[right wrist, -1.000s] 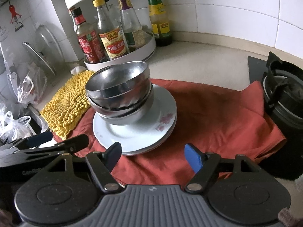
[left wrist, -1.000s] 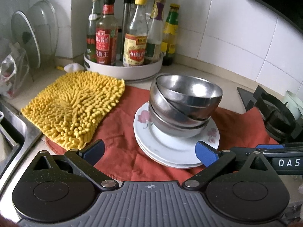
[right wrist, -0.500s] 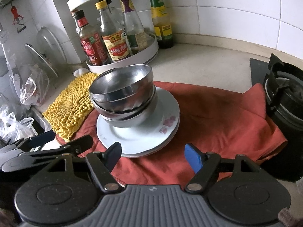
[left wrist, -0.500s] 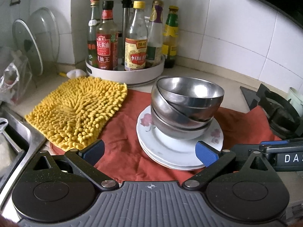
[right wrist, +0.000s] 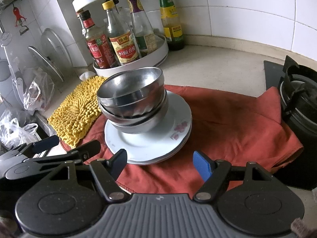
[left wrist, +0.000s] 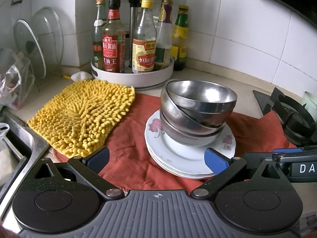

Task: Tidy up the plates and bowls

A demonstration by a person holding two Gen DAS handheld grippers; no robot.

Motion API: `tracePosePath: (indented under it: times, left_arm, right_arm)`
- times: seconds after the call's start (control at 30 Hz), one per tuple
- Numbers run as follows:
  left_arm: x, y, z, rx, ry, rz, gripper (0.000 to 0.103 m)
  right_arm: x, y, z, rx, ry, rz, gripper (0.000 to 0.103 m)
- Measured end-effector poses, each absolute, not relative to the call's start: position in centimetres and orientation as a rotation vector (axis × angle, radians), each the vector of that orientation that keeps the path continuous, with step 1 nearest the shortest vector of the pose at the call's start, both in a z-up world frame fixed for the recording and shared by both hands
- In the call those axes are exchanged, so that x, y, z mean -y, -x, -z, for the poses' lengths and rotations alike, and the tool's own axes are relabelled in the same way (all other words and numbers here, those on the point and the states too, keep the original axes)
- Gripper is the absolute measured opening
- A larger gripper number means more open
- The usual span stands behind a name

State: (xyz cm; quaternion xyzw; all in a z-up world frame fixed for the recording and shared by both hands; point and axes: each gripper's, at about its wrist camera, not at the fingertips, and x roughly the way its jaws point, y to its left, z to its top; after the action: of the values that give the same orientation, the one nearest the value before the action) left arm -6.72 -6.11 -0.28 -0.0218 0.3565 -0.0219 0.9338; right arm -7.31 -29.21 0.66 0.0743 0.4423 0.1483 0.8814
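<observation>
- You held the left gripper [left wrist: 156, 158] low in front of the dishes, its blue-padded jaws standing well apart with nothing between them; the near rim of the plates sat just beyond its right pad.
- You kept the right gripper [right wrist: 160, 161] beside it, jaws likewise spread and empty, aimed down at the same pile from the stove side.
- The stack of white floral-edged ceramic plates [left wrist: 178, 158] lay on the rust-red cloth [left wrist: 128, 148], which probably cushioned them and kept them from sliding on the counter.
- The nested stainless-steel bowls [left wrist: 200, 107] sat on top of the plates, touching them. The upper bowls leaned rather than sitting level, so the pile looked a little loose and could shift if you nudged it.
- With bowls on plates in one pile, the sorting seemed close to done or ready for a last tidy; I judged that from the layout only.
- The yellow chenille mat [left wrist: 83, 115] overlapped the cloth's left edge, likely a drying spot, near the steel sink [left wrist: 15, 148].
- The white round turntable rack of sauce bottles [left wrist: 132, 73] stood just behind the bowls, so a lift there wanted care.
- The black gas burner [right wrist: 299, 99] stood at the cloth's far right edge, apart from the dishes.
</observation>
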Motion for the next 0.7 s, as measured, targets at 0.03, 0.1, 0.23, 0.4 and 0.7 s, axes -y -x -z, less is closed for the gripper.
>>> tracePosePath:
  times: [0.03, 0.1, 0.23, 0.4, 0.7]
  left_arm:
    - [6.07, 6.71, 0.30, -0.730, 0.047, 0.045, 0.103]
    - [6.06, 6.69, 0.29, -0.730, 0.046, 0.044, 0.103]
    - [6.05, 6.69, 0.27, -0.720, 0.042, 0.038, 0.103]
    - [6.18, 6.78, 0.17, -0.715, 0.031, 0.034, 0.103]
    - [6.26, 7.05, -0.05, -0.707, 0.031, 0.005, 0.102]
  right_arm:
    - [29.19, 7.29, -0.65, -0.921, -0.154, -0.309, 0.069]
    - [29.18, 7.30, -0.65, -0.920, -0.154, -0.309, 0.069]
    - [29.16, 7.28, -0.66, -0.921, -0.155, -0.309, 0.069]
    - [28.84, 7.27, -0.70, -0.920, -0.154, -0.311, 0.069]
    - [28.75, 7.23, -0.80, -0.916, -0.158, -0.320, 0.070]
